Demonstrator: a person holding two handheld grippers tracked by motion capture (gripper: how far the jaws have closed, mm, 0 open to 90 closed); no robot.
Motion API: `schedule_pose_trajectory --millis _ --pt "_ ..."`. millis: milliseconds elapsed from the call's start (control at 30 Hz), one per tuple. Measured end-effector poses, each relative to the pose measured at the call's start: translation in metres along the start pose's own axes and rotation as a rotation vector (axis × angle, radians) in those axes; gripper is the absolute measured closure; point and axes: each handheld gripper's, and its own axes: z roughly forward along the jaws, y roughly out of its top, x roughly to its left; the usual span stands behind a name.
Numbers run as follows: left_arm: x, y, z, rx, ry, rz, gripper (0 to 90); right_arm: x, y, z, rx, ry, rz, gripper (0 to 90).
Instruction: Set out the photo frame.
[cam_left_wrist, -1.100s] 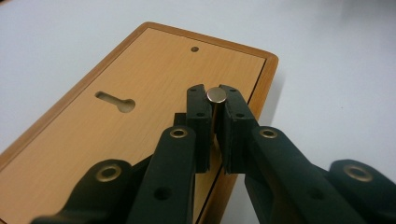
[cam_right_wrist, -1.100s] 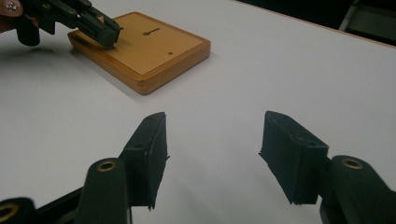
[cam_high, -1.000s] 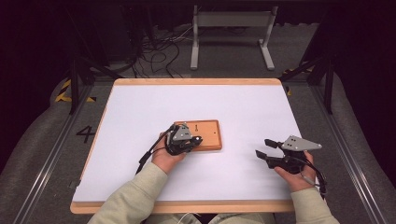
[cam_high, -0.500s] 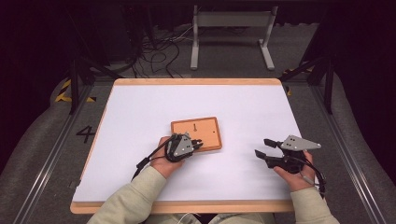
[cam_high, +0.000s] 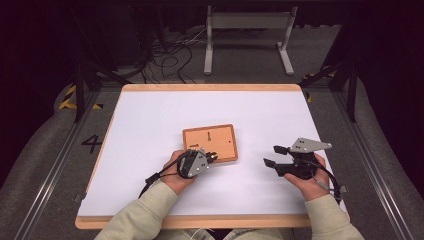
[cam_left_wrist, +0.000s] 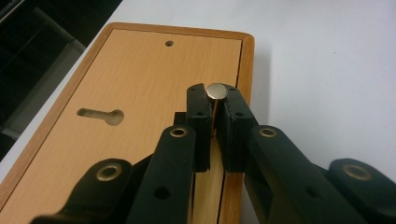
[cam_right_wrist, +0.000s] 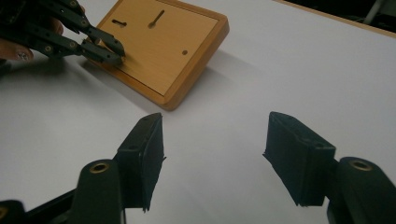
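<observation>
A flat wooden board (cam_high: 221, 140) lies on the white table, with a keyhole slot (cam_left_wrist: 100, 115) and a small round hole (cam_left_wrist: 169, 43) in its face. My left gripper (cam_high: 214, 156) sits at the board's near edge, shut on a thin metal pin whose round silver head (cam_left_wrist: 216, 91) stands up between the pads. The left gripper (cam_right_wrist: 109, 49) also appears over the board's (cam_right_wrist: 163, 46) corner in the right gripper view. My right gripper (cam_high: 272, 155) hovers low to the right of the board, open, nothing between its fingers (cam_right_wrist: 144, 154).
The white table top (cam_high: 150, 120) has a wooden rim (cam_high: 210, 220). Cables and a metal stand (cam_high: 247, 22) lie on the floor beyond the far edge. Black frame legs (cam_high: 80, 85) stand at both sides.
My left gripper has drawn back toward the person, from over the board's middle to its near edge, uncovering the board. The right gripper has stayed put.
</observation>
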Motion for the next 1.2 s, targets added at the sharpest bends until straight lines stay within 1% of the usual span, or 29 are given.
schedule_pose_trajectory --millis 67,100,233,267,333,400,467,500,567,700,733,833,967,1033,1067,1200 --pt "-0.001 0.000 0.000 -0.001 0.004 0.002 84.0 0.001 0.008 0.004 0.005 0.016 -0.003 36.9" --pt "-0.001 0.000 0.000 -0.001 0.004 0.002 84.0 0.001 0.008 0.004 0.005 0.016 -0.003 36.9" --pt "-0.001 0.000 0.000 -0.003 0.008 0.002 84.0 -0.001 0.026 0.018 0.021 0.052 -0.002 32.6" --pt "-0.002 0.000 0.000 -0.004 0.004 0.004 84.0 -0.002 0.031 0.022 0.028 0.059 0.002 31.4" --pt "-0.003 0.000 0.000 -0.001 0.013 0.002 84.0 -0.004 0.040 0.030 0.042 0.079 0.009 30.4" --pt "-0.002 0.000 0.000 -0.002 0.011 0.003 84.0 -0.007 0.048 0.039 0.064 0.096 0.020 28.3" --pt "-0.003 0.000 0.000 -0.005 0.007 0.004 84.0 -0.010 0.056 0.051 0.095 0.124 0.044 26.8" --pt "-0.003 0.000 0.000 -0.004 0.017 0.005 84.0 -0.011 0.058 0.055 0.100 0.132 0.049 26.5" --pt "-0.003 0.000 -0.001 -0.002 0.020 0.009 84.0 -0.012 0.062 0.066 0.120 0.144 0.060 25.1" --pt "-0.005 0.000 -0.001 -0.005 0.013 0.014 83.9 -0.012 0.068 0.082 0.144 0.166 0.079 22.8" --pt "-0.005 0.000 -0.001 0.000 0.030 0.019 83.9 -0.012 0.070 0.085 0.153 0.172 0.080 22.6" --pt "-0.007 0.000 -0.001 0.000 0.031 0.025 83.9 -0.012 0.074 0.096 0.171 0.185 0.083 21.5" --pt "-0.008 0.001 -0.001 0.001 0.033 0.032 83.9 -0.011 0.079 0.112 0.196 0.199 0.092 20.7" --pt "-0.009 0.001 -0.001 0.002 0.041 0.034 83.9 -0.013 0.079 0.118 0.211 0.201 0.100 20.5" --pt "-0.009 0.001 -0.002 0.002 0.041 0.035 83.8 -0.015 0.080 0.123 0.221 0.205 0.114 20.0" --pt "-0.009 0.000 -0.002 0.000 0.035 0.034 83.8 -0.019 0.080 0.135 0.243 0.209 0.139 19.2"
